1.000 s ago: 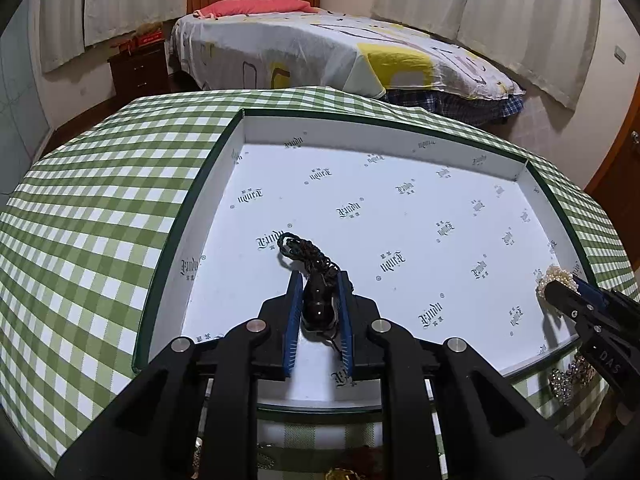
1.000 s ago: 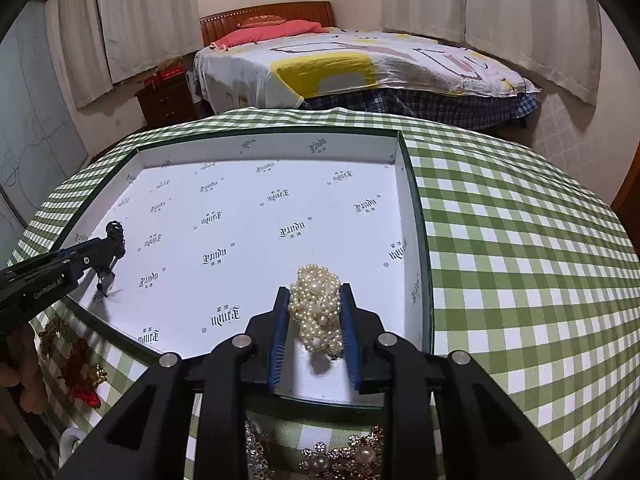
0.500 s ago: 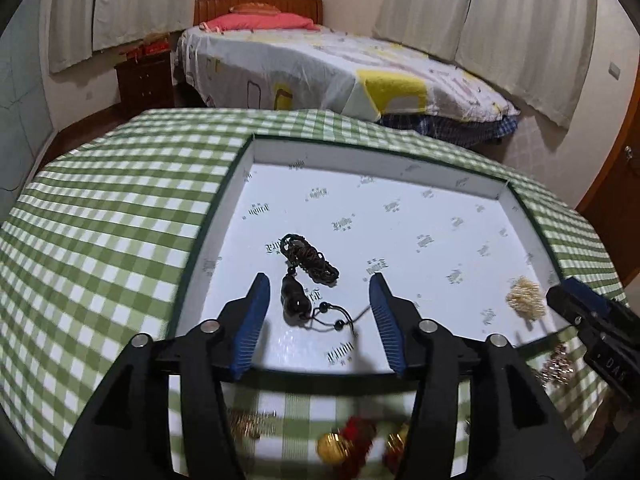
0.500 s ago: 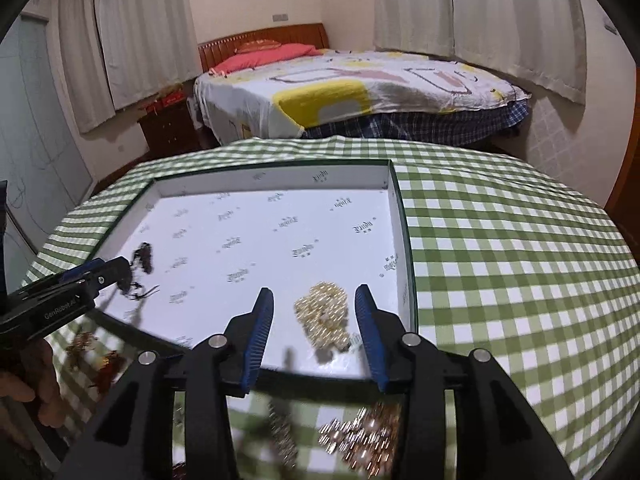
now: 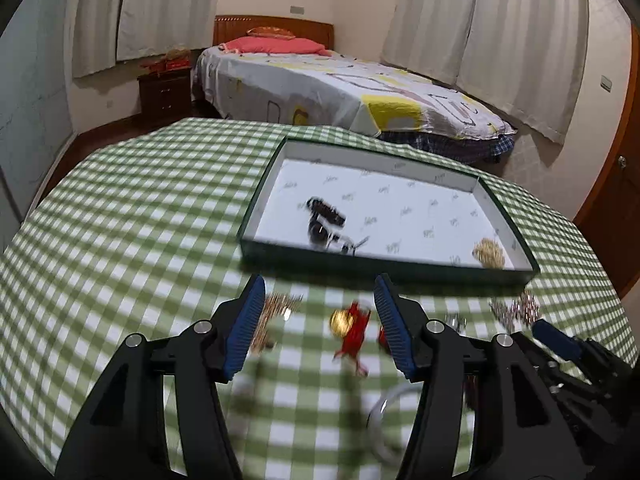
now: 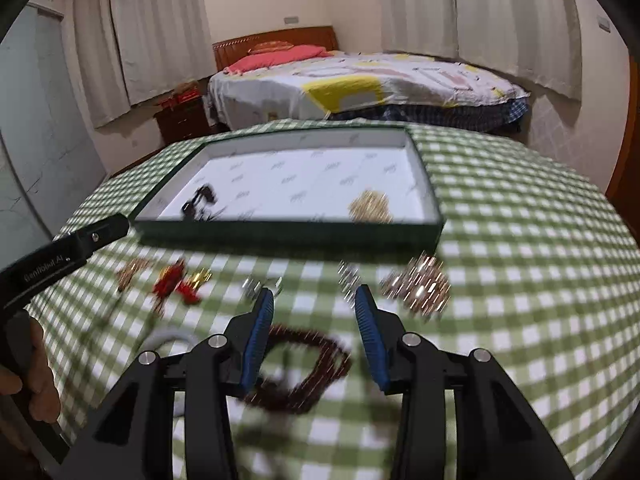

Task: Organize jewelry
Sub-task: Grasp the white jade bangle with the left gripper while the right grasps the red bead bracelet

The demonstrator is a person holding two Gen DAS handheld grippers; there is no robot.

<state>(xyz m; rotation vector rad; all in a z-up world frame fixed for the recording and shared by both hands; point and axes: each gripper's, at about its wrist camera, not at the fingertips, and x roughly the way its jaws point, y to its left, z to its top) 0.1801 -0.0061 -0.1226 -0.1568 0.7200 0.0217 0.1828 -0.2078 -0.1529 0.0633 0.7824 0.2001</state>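
Tray (image 5: 384,268) holds black necklace (image 5: 326,220) and pearls (image 5: 489,253).

My table (image 5: 132,216) wears a green-and-white checked cloth (image 6: 520,240). On it sits a shallow dark green box (image 5: 384,269) with a white printed lining, toward the far side. On the cloth just in front of the box I see loose pieces, all blurred: a gold chain (image 5: 276,308) at the left, a red and gold ornament (image 5: 352,328) beside it, a sparkly cluster (image 6: 424,284) near the box's right corner, and small silvery bits (image 6: 256,286) between them. Nearer me lie a ring of dark red beads (image 6: 304,364) and a pale hoop (image 5: 384,420).
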